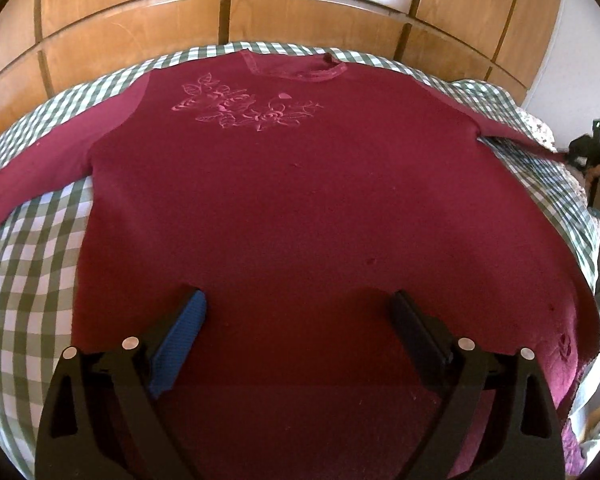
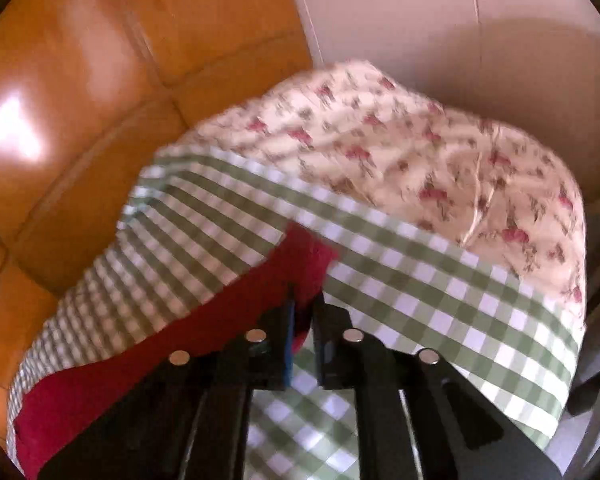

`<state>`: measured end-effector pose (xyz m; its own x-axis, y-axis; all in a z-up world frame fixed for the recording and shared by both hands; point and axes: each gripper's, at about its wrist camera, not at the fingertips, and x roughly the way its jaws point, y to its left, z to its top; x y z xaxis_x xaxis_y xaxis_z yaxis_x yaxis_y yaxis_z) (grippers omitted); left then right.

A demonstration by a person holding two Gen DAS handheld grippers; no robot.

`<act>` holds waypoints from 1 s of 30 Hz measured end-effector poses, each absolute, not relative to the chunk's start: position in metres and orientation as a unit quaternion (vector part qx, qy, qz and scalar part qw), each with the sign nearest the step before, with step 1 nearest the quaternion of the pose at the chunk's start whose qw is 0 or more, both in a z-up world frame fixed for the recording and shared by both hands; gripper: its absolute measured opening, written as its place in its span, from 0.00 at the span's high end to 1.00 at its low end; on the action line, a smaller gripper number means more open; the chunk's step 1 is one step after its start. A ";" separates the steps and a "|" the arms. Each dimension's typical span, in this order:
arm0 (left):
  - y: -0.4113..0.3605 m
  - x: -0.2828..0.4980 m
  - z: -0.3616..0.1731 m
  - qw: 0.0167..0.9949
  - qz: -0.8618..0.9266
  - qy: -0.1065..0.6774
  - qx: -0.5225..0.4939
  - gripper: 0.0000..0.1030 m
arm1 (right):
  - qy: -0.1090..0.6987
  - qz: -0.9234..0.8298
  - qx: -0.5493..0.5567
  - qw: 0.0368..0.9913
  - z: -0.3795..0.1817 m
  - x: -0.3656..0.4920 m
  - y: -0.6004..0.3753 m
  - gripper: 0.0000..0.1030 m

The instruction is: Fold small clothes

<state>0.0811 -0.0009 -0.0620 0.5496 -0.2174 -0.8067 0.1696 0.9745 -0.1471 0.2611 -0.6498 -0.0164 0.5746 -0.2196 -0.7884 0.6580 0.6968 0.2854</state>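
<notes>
A wooden panelled wall (image 1: 228, 12) rises at the far side. In front of it lies a green-and-white checked cloth (image 1: 32, 248), with a floral cloth (image 2: 400, 132) beyond its far right end. Spread flat on the checked cloth is a dark red long-sleeved top (image 1: 284, 200): neckline (image 1: 300, 72) at the far side towards the wall, hem near, so the body's long axis runs near to far, while the sleeves reach out to left and right across it. A pink flower motif (image 1: 244, 110) sits on the chest, just near of the neckline.

The left gripper (image 1: 298, 312) tilts steeply down over the near part of the top, its jaws spread wide with only flat fabric below them.

The right gripper (image 2: 303, 312), at the far right edge of the cloth, tilts down too, jaws clamped on the end of the right sleeve (image 2: 308, 256), which stretches taut out from the body. The right wrist view is blurred.
</notes>
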 end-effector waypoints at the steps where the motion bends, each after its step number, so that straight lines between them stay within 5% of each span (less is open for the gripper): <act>1: 0.000 0.082 -0.062 0.880 -0.110 0.462 -0.026 0.10 | 0.386 -0.264 0.297 0.833 -0.024 0.258 -0.649 0.38; 14: 0.032 0.062 -0.041 0.879 -0.086 0.463 -0.074 0.10 | 0.443 -0.036 0.283 0.850 -0.022 0.193 -0.522 0.30; 21: 0.091 0.029 -0.024 0.884 -0.021 0.457 -0.102 0.12 | 0.509 0.137 0.167 0.833 -0.026 0.118 -0.391 0.43; 26: 0.112 0.012 -0.039 0.865 -0.024 0.487 -0.121 0.40 | 0.527 0.142 0.106 0.831 -0.033 0.063 -0.355 0.50; 28: 0.108 0.007 -0.042 0.864 -0.031 0.489 -0.112 0.64 | 0.532 0.129 0.085 0.832 -0.033 0.049 -0.347 0.64; 29: 0.102 0.005 -0.042 0.866 -0.045 0.488 -0.105 0.75 | 0.534 0.123 0.077 0.833 -0.032 0.044 -0.345 0.86; 30: 0.097 0.004 -0.043 0.865 -0.053 0.489 -0.097 0.90 | 0.534 0.122 0.075 0.833 -0.031 0.041 -0.344 0.92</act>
<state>0.0040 0.0973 -0.0427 0.5163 -0.1862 -0.8359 -0.0035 0.9756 -0.2194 0.0411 -0.3438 -0.0305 0.3996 0.2837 -0.8717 -0.1238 0.9589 0.2554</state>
